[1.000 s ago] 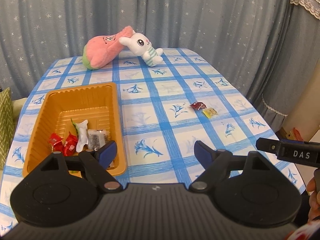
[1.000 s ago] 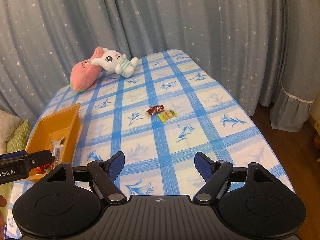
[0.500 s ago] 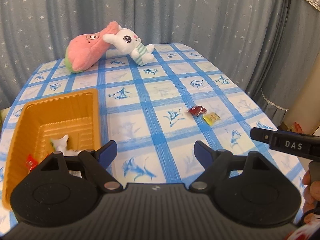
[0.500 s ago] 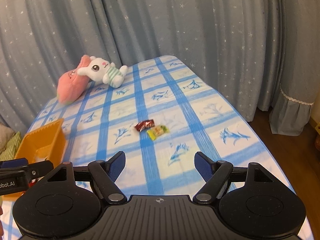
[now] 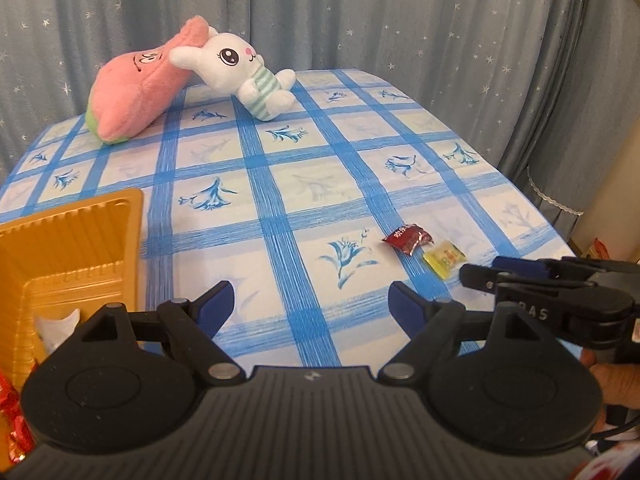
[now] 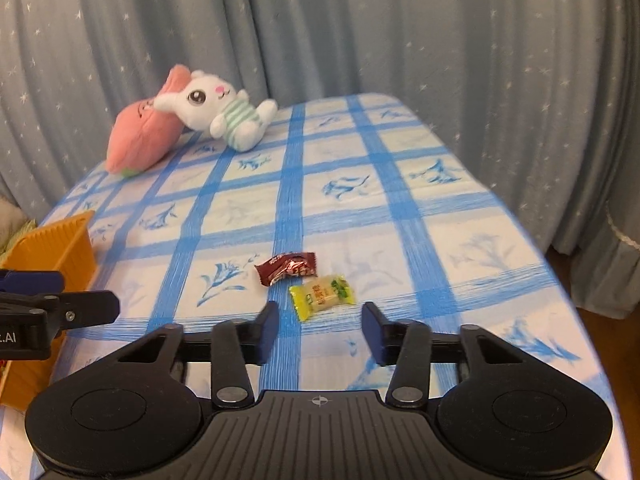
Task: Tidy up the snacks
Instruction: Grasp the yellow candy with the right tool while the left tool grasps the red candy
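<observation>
A dark red snack packet and a yellow snack packet lie side by side on the blue checked tablecloth; both also show in the left wrist view, red and yellow. My right gripper is open and empty, just short of the yellow packet. My left gripper is open and empty over the cloth, right of the orange tray. The tray holds a white wrapper and red wrappers.
A pink plush and a white rabbit plush lie at the table's far end. Star-patterned curtains hang behind. The table's right edge drops to the floor. The orange tray stands at the left.
Both grippers moved forward and right toward the two packets. The right gripper's jaws narrowed and now sit just before the yellow packet. The tray slid to the left edge of both views.
</observation>
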Tool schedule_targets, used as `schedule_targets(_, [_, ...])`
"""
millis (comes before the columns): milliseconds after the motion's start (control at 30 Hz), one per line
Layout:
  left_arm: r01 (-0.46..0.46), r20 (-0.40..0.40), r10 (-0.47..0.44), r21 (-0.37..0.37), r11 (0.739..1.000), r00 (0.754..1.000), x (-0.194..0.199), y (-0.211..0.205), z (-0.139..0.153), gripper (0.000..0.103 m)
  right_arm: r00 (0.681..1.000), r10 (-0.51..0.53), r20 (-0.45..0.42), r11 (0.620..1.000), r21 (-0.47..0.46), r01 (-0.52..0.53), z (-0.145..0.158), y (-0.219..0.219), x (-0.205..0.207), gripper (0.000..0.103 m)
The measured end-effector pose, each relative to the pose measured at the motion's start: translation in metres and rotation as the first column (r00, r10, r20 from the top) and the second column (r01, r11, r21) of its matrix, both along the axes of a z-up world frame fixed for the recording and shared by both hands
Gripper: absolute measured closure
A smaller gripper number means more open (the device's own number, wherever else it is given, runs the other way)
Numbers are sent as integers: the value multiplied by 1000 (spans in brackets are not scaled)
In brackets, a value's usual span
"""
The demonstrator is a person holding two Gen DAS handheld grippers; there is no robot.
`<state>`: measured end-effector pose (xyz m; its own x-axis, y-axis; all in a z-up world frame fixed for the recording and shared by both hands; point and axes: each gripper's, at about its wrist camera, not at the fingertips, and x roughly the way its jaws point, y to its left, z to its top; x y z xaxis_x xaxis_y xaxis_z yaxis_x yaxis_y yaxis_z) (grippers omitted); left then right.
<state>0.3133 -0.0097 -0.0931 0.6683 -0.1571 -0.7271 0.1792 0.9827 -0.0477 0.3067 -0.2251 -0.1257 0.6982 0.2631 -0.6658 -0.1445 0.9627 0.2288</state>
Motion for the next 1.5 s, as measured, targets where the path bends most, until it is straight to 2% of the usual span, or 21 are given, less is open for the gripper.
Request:
schedule_targets(67, [-2, -4, 2, -4, 1000, 1000, 5, -1, -4, 21, 1000, 8, -13, 1000, 20, -8, -6, 2, 7, 63])
schedule_targets(433, [-1, -16, 1, -21, 1000, 1000, 14, -2, -16, 21, 999, -25, -23, 1000, 7, 25, -24, 14, 43, 63])
schedule_targets(667, [-1, -13, 1, -16, 1000, 1000, 17, -1, -17, 21, 1000, 7, 8, 996, -87, -6, -27, 25, 45, 63])
schedule_targets(733, [0, -16, -1, -17, 1000, 1000, 18, -2, -17, 21, 1000, 22, 17, 992, -124, -20, -29, 29, 43, 66])
schedule_targets(767, [2, -17, -2, -18, 1000, 1000, 18, -3, -17, 21, 999, 26, 19, 990, -141, -23, -29, 29, 43, 77])
schedule_targets(800, [4, -18, -4, -17, 1000, 1000, 19, -4, -17, 20, 999, 28, 19, 989, -147, -25, -29, 28, 42, 80])
schedule_targets(1033, [68, -10, -68, -8, 998, 998, 34, -28, -22, 20, 999, -19, 41, 993, -115, 24, -13, 5, 34, 81])
schedule_targets(1133, [79, -17, -80, -74, 994, 997, 45, -36, -28, 21, 997, -66, 30, 994, -84, 69, -11, -11, 33, 81])
schedule_targets(1167, [82, -18, -84, -99, 992, 996, 48, -38, -30, 23, 996, -82, 24, 994, -72, 84, -12, -17, 33, 81])
schedule_targets(1300, [104, -24, -107, -97, 990, 994, 61, -54, -40, 36, 992, -122, 21, 991, -51, 123, -11, -34, 35, 81])
schedule_targets(1400, [119, -39, -124, -125, 985, 991, 69, -63, -46, 47, 990, -141, 16, 989, -38, 141, -12, -43, 36, 81])
schedule_targets(1500, [117, -55, -128, -174, 978, 990, 75, -71, -53, 49, 988, -156, 14, 987, -24, 156, -12, -48, 37, 81])
